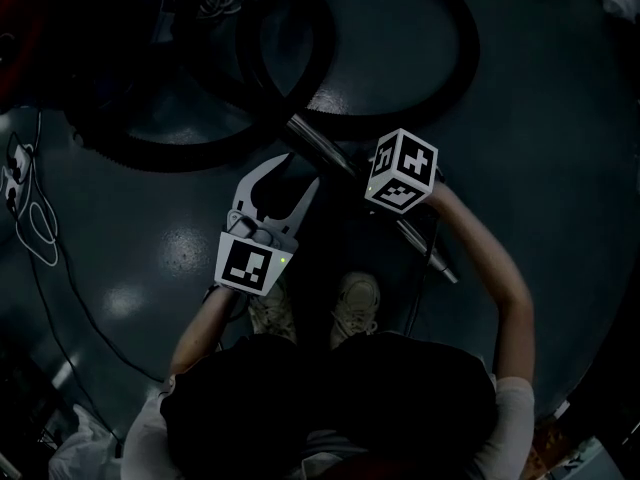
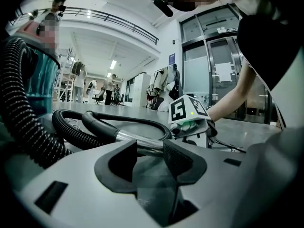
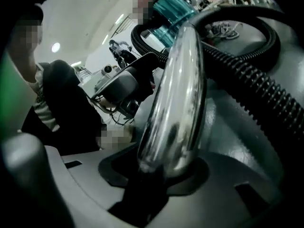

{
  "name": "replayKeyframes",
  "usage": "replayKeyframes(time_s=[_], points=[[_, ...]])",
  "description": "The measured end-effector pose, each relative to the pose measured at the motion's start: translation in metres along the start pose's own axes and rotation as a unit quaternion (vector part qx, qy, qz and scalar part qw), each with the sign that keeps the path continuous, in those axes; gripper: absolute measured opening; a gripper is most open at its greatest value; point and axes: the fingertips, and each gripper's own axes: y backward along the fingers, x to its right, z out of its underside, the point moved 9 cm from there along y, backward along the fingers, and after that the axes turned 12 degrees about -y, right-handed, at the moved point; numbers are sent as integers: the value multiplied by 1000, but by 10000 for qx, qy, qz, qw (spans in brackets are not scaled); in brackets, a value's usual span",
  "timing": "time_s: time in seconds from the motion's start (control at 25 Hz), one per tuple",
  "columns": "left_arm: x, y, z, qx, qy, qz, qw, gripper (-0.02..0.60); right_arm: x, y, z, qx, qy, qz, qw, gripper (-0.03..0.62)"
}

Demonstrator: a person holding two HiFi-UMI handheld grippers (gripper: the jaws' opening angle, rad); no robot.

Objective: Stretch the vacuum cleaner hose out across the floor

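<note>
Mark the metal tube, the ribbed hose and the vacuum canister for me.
metal tube [image 3: 178,94]: right gripper view, middle of the shiny shaft.
ribbed hose [image 2: 28,127]: left gripper view, the near black coil at left.
vacuum canister [image 3: 168,11]: right gripper view, its teal body.

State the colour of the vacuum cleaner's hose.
The hose is black and ribbed, clearest in the left gripper view.

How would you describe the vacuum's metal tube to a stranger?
On the dark floor lie loops of black ribbed hose. At their near end a straight metal tube sticks out, clamped in the right hand-held gripper; it alone is smooth, rigid and mirror-bright.
</note>
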Motion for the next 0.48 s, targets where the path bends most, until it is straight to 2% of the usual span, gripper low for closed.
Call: replayKeyframes(time_s=[0.12, 0.16, 0.24, 0.4, 0.48], points=[[1, -1, -5, 20, -272, 17, 9996, 158, -3, -3, -7, 621, -125, -186, 9978, 172], [0, 0, -6, 16, -369, 29, 9993, 158, -4, -1, -9, 817, -235, -224, 9961, 150], [-3, 1, -5, 14, -437, 8, 9990, 158, -5, -1, -11, 1020, -384, -137, 9939, 146], [-7, 2, -1, 189, 143, -325, 9992, 158, -1, 6, -15, 1459, -884, -54, 9853, 113], [-8, 2, -2, 232, 250, -413, 9986, 158, 3, 19, -20, 1772, -1061, 48, 9784, 112]])
